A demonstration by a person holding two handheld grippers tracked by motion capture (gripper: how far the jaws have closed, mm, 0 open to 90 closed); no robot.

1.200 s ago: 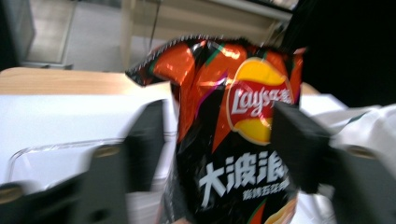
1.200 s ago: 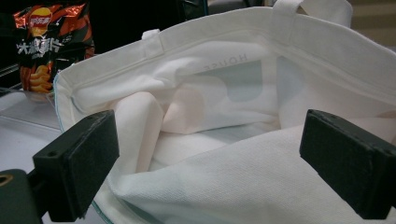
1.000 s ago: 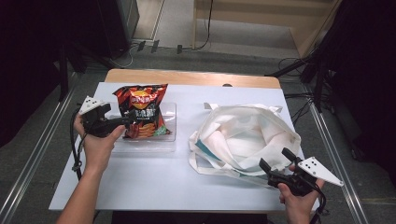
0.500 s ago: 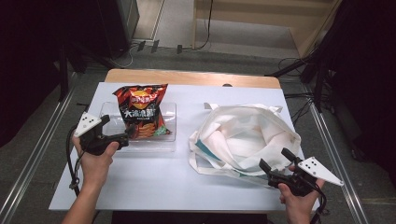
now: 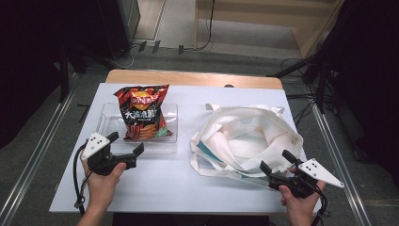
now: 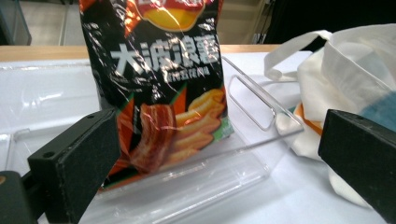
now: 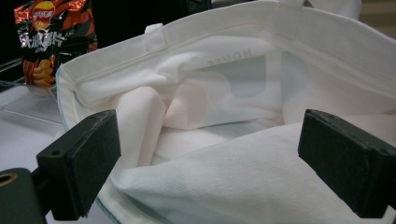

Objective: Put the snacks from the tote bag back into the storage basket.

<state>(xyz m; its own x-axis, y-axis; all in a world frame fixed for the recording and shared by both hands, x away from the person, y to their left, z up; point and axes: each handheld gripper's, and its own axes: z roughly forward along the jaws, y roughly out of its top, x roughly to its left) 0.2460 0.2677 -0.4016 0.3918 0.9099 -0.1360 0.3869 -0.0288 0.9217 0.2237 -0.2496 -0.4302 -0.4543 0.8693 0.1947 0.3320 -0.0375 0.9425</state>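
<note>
The left gripper (image 5: 126, 143) is hovering released, its jaws wide apart, just in front of the clear tray (image 5: 106, 123). The chip bag (image 5: 142, 112) is lying in this tray, leaning toward the far side. To the right, the white tote bag (image 5: 244, 136) is lying open on the table (image 5: 188, 94). The right gripper (image 5: 275, 162) is waiting released at the bag's near edge, holding nothing.

My left hand (image 5: 101, 179) grips the left gripper (image 5: 126, 143) low at the near left, forearm entering from the bottom edge, jaws spread wide and angled forward-right. My right hand (image 5: 297, 203) holds the right gripper (image 5: 277, 161) at the near right, jaws spread wide, pointing forward-left. Both grippers hold nothing.
</note>
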